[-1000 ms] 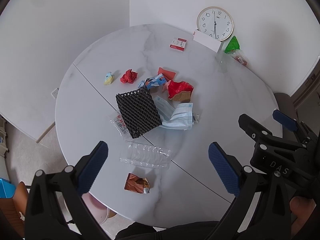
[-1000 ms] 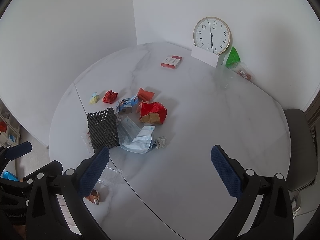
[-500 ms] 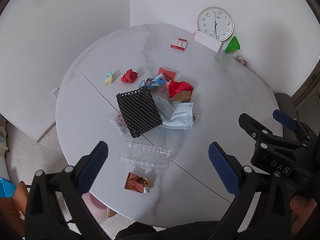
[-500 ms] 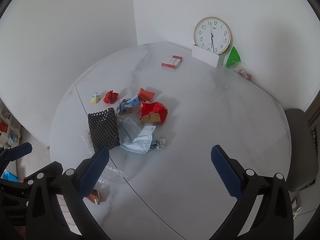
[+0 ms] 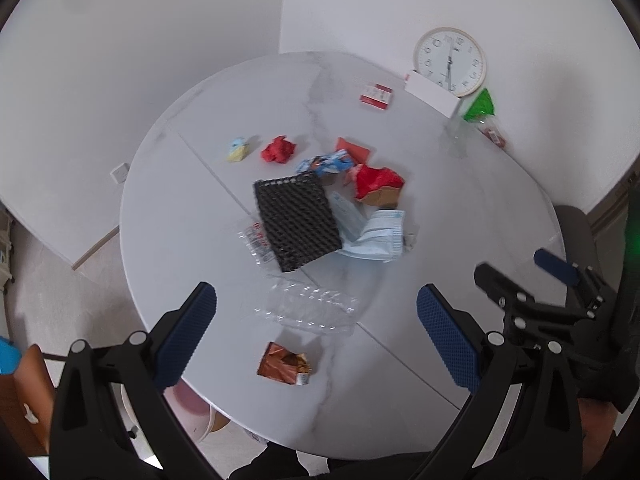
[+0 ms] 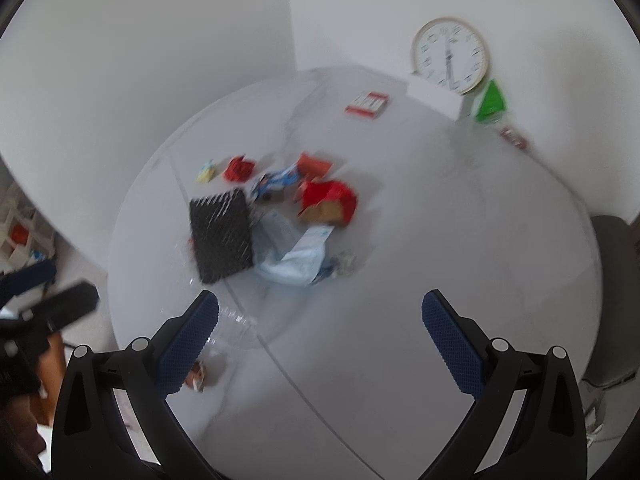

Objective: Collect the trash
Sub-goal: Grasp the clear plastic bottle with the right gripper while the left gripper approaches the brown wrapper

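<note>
both grippers hover spread above the table, nothing is picked yet.
left gripper (image 5: 316,320) and right gripper (image 6: 320,328) are wide open; trash lies mid-table (image 5: 460,208); better to start with the near clear plastic tray (image 5: 308,308), pinching its edge.

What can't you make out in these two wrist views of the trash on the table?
- Clear plastic tray, right wrist view: blurred, partly behind the right gripper's finger.
- Brown wrapper, same view: mostly hidden by that finger.
- Red and white box, left wrist view: print too small to read.
- Pink bin, left wrist view: cut off by the table edge and the left gripper.
- Right wrist view overall: motion blur.
</note>
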The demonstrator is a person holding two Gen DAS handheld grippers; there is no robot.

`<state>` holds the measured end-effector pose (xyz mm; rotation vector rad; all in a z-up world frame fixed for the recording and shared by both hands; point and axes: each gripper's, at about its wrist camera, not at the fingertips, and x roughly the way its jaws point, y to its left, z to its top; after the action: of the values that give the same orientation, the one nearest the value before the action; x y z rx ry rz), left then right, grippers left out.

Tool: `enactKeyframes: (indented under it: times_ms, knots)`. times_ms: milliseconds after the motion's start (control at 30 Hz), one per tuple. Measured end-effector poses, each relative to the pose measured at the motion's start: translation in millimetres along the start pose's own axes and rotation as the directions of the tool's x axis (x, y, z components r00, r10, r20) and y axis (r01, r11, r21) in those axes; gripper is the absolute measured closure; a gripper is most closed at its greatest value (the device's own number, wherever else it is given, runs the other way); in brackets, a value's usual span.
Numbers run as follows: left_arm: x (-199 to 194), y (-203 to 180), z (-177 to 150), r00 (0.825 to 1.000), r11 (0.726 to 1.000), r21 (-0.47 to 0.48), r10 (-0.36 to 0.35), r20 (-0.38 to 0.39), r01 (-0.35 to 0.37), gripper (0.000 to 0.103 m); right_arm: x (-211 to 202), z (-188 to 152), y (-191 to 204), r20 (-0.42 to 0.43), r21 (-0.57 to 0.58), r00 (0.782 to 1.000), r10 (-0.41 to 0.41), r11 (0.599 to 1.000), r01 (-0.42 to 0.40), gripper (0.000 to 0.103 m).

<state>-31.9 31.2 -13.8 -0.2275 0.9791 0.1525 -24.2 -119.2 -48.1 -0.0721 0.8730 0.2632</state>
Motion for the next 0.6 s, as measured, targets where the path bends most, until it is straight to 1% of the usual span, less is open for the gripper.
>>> enactKeyframes:
  times_ms: [133,267,333,400,500,567,600]
  knots:
    - [5.5,22.7,-15.3,0.999,0.998,-0.037,0.051,-0.008,-0.051,0.007,16.9,-11.2,9.8,-0.045,-0.055,0.997,0.064,0.996,-0.066,0.002]
    - [13.6,53.6,-41.6,0.991,0.989,-0.080,0.120,-0.059,-0.124,0.007,32.5,-23.2,24.2,-0.083,-0.129,0.985,0.151,0.979,-0.160,0.002]
    - [16.7,69.3,-54.3,0.986,0.983,-0.110,0.138,-0.097,-0.149,0.007,45.4,-32.7,36.1,-0.121,-0.178,0.971,0.208,0.957,-0.228,0.002]
    - [19.3,84.7,-67.6,0.980,0.974,-0.154,0.146,-0.136,-0.166,0.007,58.3,-42.1,50.8,-0.168,-0.236,0.955,0.244,0.931,-0.280,0.002]
    - [18.8,102.9,-86.8,0.972,0.959,-0.205,0.164,-0.168,-0.198,0.007,74.6,-54.5,76.2,-0.212,-0.340,0.943,0.256,0.885,-0.316,0.002]
    - [18.8,105.8,-93.2,0.970,0.955,-0.214,0.172,-0.173,-0.208,0.007,81.0,-58.2,89.6,-0.221,-0.405,0.942,0.253,0.855,-0.325,0.002]
    - [17.6,104.3,-95.0,0.968,0.954,-0.210,0.177,-0.177,-0.213,0.007,85.3,-57.4,98.2,-0.220,-0.454,0.943,0.250,0.829,-0.326,0.002]
